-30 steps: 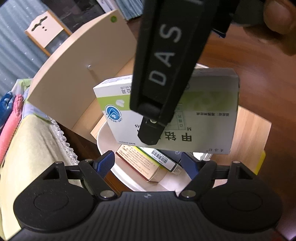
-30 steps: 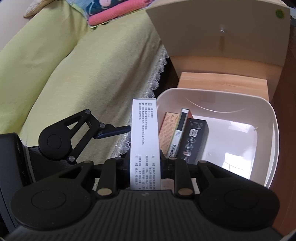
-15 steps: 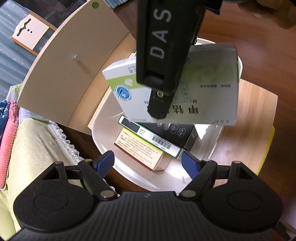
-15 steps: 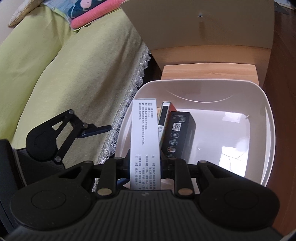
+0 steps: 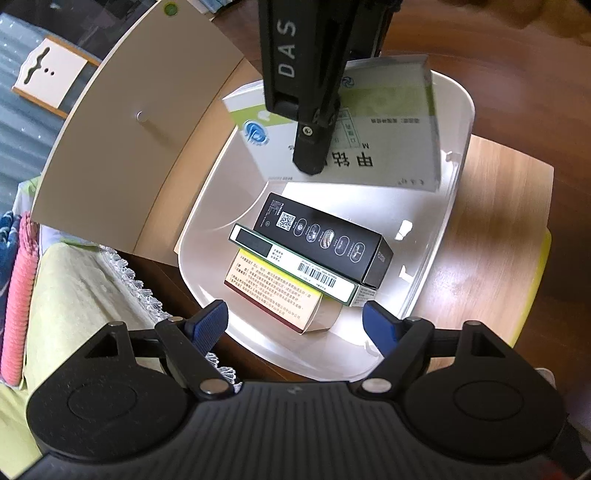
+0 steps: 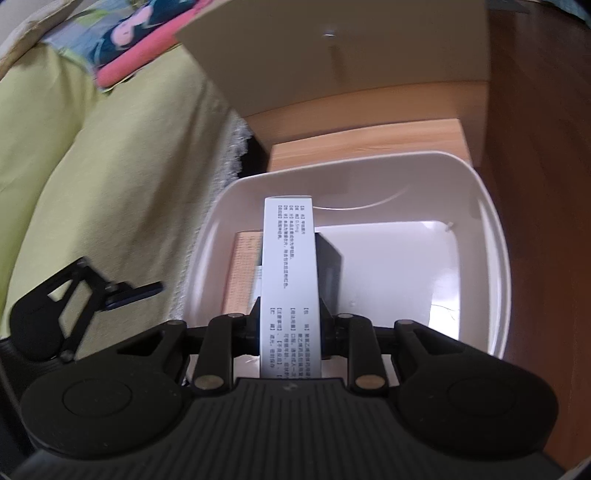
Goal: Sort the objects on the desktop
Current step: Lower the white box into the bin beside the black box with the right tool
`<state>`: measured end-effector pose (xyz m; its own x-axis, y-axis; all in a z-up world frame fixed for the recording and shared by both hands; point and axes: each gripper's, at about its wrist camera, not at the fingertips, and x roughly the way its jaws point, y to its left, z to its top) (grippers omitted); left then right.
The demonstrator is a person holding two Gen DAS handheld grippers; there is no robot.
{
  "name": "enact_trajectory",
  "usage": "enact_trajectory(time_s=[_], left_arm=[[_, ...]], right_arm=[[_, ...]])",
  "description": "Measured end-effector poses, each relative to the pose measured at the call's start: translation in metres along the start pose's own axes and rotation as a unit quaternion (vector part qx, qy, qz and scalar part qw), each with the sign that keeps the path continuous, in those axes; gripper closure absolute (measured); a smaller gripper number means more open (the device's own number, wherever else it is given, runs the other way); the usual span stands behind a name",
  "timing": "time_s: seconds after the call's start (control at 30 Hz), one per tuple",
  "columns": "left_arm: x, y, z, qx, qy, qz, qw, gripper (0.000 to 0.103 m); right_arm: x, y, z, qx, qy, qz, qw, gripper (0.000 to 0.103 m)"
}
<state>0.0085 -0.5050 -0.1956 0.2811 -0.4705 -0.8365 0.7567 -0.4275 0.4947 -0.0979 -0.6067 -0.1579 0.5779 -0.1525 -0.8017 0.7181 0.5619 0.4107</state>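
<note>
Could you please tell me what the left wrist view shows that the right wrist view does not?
Only the left wrist view shows the green-and-white face of the box held by the right gripper, the barcode box in the stack, and the left gripper open and empty. Only the right wrist view shows the held box's narrow printed edge clamped between the fingers. Both show the white bin, the black box and the tan box.

Soft daylight fills both views. Bright glare spots sit on the white bin [image 5: 454,206] floor in each. The right wrist view is motion-blurred, worst on the bedding [image 6: 122,33] at top left. Fisheye distortion bends the edges, and the dark tabletop [image 5: 517,92] smears.
</note>
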Motion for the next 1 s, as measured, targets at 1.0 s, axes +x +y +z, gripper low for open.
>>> enact_trajectory(time_s=[1.0], left_arm=[[0.02, -0.002, -0.005, 0.028, 0.04, 0.017, 0.9987, 0.022]], right_arm=[[0.088, -0.033, 0.003, 0.077, 0.027, -0.062, 0.995, 0.081]])
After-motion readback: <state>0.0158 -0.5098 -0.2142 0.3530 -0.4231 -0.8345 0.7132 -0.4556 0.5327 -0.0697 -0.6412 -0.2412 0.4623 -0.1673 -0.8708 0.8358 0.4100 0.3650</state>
